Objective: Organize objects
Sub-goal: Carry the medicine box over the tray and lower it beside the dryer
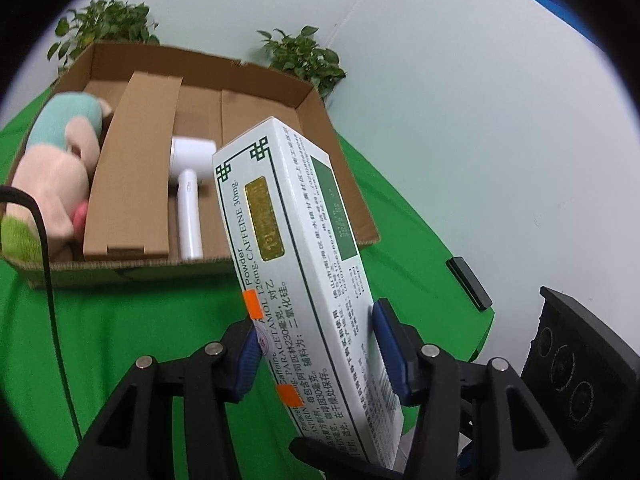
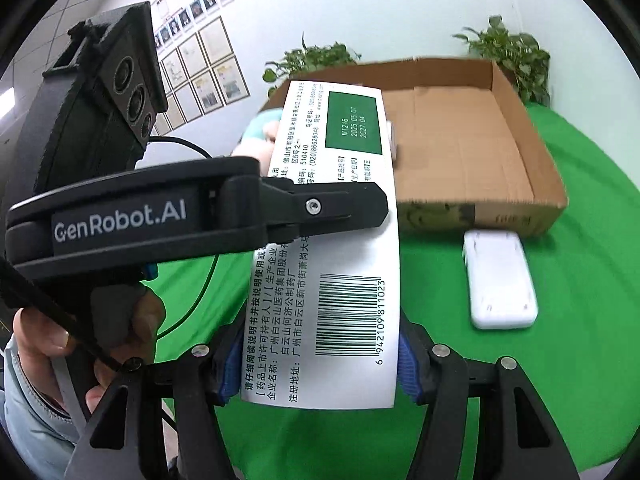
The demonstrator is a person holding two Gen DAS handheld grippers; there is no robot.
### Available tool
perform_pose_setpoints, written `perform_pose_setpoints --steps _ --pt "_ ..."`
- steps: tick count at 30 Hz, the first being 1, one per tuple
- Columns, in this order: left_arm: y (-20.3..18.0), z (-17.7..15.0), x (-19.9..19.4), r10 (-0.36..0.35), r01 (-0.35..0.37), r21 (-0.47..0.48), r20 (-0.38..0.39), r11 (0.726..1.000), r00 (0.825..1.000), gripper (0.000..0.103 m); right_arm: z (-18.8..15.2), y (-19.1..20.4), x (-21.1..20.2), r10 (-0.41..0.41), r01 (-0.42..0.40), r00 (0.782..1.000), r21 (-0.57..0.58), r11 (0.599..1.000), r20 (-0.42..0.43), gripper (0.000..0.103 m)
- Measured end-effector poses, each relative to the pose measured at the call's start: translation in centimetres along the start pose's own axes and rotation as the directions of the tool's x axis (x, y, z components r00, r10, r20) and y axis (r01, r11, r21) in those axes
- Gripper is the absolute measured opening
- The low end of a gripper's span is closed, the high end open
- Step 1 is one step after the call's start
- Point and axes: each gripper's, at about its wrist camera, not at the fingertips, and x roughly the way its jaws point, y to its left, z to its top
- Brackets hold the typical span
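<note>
Green cloth covers the tabletop [image 1: 132, 320] where both grippers, left [image 1: 316, 348] and right [image 2: 316, 368], hold the medicine box [image 1: 288, 264] clamped in their jaws, lifted clear just before the cardboard tray [image 1: 312, 120]; next it probably goes into the tray's empty compartment.

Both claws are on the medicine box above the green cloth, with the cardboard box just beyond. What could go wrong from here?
1. Both the left claw and right claw clamp the same medicine box; uneven pulling could crush or twist it.
2. The cardboard box already holds a plush toy, a cardboard divider and a white hair dryer; the medicine box may land on them.
3. A white case lies beside the cardboard box and could get knocked.
</note>
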Motion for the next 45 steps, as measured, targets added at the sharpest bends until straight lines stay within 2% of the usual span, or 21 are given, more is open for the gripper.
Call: perform_pose_setpoints --steps 5,13,22,34,45 --pt "-0.9 2.1 -0.5 0.026 -0.028 0.058 0.030 0.998 0.999 0.049 2.2 -1.0 -0.8 0.066 -0.068 0.997 0.050 0.996 0.040 0.058" --pt "-1.9 5.4 -2.3 0.028 -0.034 0.113 0.060 0.993 0.998 0.049 5.2 -1.5 -1.8 0.059 -0.063 0.993 0.030 0.998 0.102 0.058" --pt "-1.6 7.5 -0.5 0.024 -0.029 0.125 0.040 0.992 0.999 0.049 7.4 -2.8 -1.0 0.051 -0.056 0.993 0.047 0.997 0.108 0.058" --pt "0.6 10.6 4.2 0.059 -0.056 0.105 -0.029 0.993 0.998 0.049 10.5 -6.4 3.2 0.072 -0.077 0.995 0.094 0.993 0.062 0.058" --pt "5.5 13.9 11.3 0.081 -0.078 0.031 -0.115 0.996 0.990 0.049 13.9 -11.8 10.7 0.115 -0.109 0.993 0.150 0.983 -0.035 0.058"
